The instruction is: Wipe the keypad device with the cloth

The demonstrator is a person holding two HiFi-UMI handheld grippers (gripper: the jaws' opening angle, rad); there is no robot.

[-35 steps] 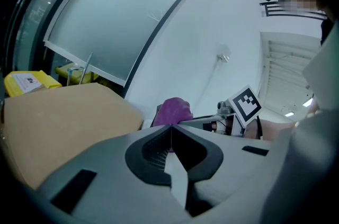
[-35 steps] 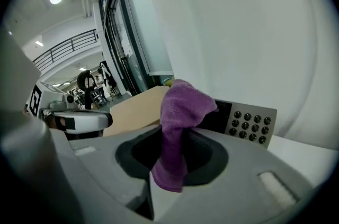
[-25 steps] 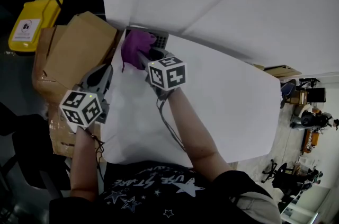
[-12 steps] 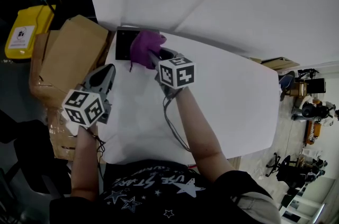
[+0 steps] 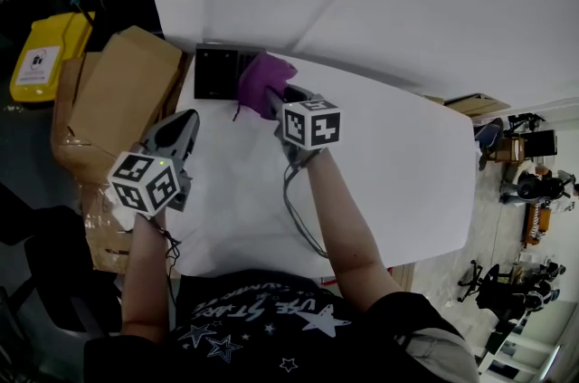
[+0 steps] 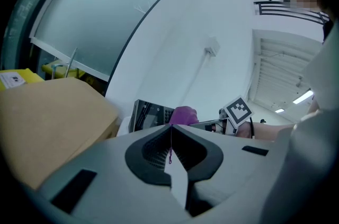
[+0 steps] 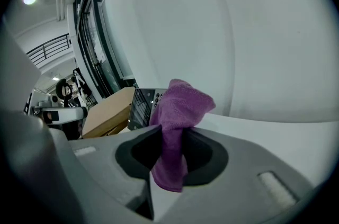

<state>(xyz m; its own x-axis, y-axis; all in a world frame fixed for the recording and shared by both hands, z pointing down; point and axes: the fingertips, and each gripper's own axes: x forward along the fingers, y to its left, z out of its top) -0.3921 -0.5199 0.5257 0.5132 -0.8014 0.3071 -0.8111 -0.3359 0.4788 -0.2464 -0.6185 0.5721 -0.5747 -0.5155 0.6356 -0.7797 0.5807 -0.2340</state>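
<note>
Head view shows the right gripper (image 5: 274, 103) clamping the purple cloth (image 5: 261, 78) by the keypad device (image 5: 215, 71), the left gripper (image 5: 185, 122) closed.

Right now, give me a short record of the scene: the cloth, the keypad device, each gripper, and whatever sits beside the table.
cloth: purple, clamped in the right gripper's jaws
keypad device: dark, at the far left corner of the white table; cloth overlaps its right end, contact unclear
left gripper: jaws together, apart from the device
beside table: cardboard box on the left
</note>
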